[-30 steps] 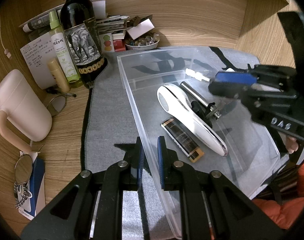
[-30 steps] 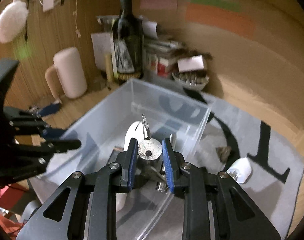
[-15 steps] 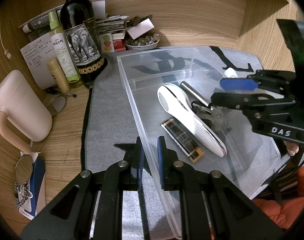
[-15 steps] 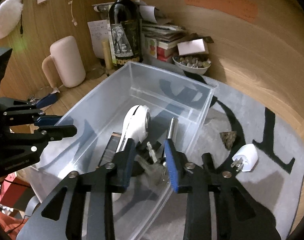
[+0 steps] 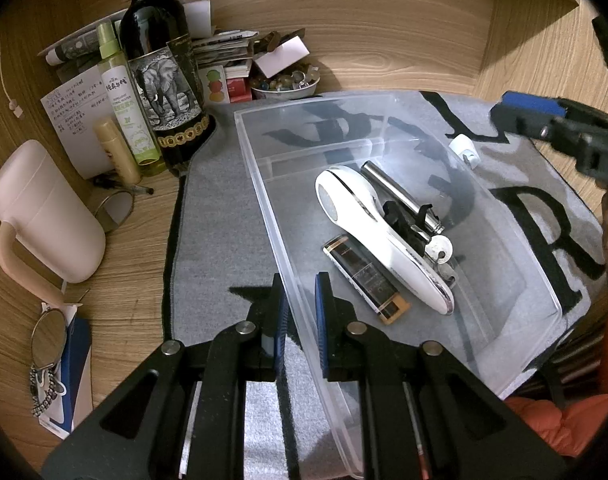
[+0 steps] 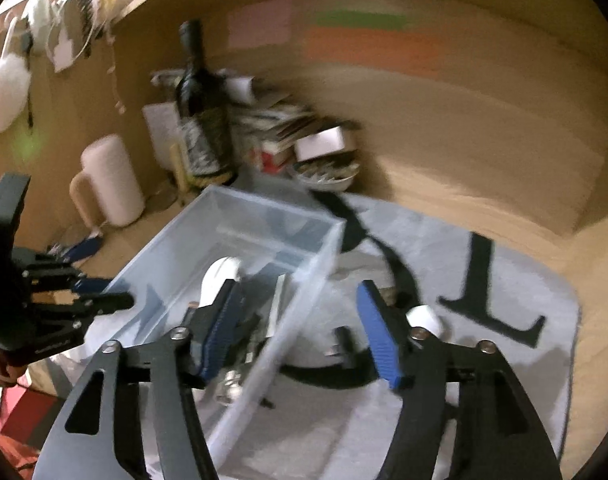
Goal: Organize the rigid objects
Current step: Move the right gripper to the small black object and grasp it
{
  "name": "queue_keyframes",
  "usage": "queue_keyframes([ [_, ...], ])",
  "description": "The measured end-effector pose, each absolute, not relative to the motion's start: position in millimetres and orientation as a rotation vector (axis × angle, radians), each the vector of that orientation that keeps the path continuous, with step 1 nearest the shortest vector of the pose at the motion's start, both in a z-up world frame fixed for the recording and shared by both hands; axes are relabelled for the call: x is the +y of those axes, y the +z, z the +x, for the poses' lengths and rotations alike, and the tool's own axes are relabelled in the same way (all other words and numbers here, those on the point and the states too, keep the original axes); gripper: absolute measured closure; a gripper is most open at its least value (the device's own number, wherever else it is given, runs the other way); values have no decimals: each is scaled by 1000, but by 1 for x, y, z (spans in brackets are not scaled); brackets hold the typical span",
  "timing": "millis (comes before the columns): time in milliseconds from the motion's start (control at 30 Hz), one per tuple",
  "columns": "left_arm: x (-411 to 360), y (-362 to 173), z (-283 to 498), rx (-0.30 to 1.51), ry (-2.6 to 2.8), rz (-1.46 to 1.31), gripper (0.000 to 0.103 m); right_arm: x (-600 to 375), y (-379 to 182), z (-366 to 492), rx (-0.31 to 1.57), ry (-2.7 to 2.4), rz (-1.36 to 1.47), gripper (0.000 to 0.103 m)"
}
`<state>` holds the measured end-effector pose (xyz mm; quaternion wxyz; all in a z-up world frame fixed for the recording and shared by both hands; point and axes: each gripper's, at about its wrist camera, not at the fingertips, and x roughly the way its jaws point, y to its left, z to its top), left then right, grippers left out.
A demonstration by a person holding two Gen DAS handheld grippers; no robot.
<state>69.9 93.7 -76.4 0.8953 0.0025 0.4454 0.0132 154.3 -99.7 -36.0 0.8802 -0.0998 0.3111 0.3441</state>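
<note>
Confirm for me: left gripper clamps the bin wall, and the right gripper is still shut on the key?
Not quite. In the right wrist view the right gripper is open and empty; the key lies inside the bin. The left gripper does clamp the wall.

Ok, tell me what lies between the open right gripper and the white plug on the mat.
Only bare grey mat in the blurred right wrist view: the white plug sits just beyond a blue fingertip of the right gripper.
</note>
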Motion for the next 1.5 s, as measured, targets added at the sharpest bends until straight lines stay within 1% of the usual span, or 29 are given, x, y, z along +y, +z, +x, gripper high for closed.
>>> queue_keyframes([
  [133, 94, -76, 70, 923, 28, 4, 92, -122, -32, 164, 636, 652, -188, 45],
  [267, 94, -76, 70, 923, 28, 4, 92, -137, -38, 174, 665, 613, -175, 45],
  [500, 94, -76, 70, 923, 27, 7, 92, -145, -75, 187, 775, 590, -179, 45],
  [767, 95, -77, 69, 924, 28, 10, 92, -123, -121, 196, 893, 616, -239, 45],
  [1000, 94, -77, 70, 923, 28, 6, 92, -109, -138, 207, 911, 608, -283, 46],
  [1033, 94, -77, 69, 923, 28, 6, 92, -108, -138, 208, 905, 612, -283, 50],
  [1067, 94, -77, 69, 924, 28, 6, 92, -107, -138, 207, 897, 619, -286, 57],
  [1100, 94, -77, 70, 924, 29, 7, 92, -105, -137, 207, 893, 628, -291, 61],
  [1167, 95, -77, 69, 923, 29, 7, 92, -102, -136, 206, 889, 650, -298, 74],
  [1200, 94, -77, 70, 924, 29, 7, 92, -101, -136, 206, 887, 656, -302, 76],
  [1300, 94, -77, 70, 924, 28, 7, 92, -99, -135, 203, 880, 665, -312, 89],
  [1500, 94, -77, 70, 924, 28, 7, 92, -101, -130, 195, 860, 665, -307, 89],
])
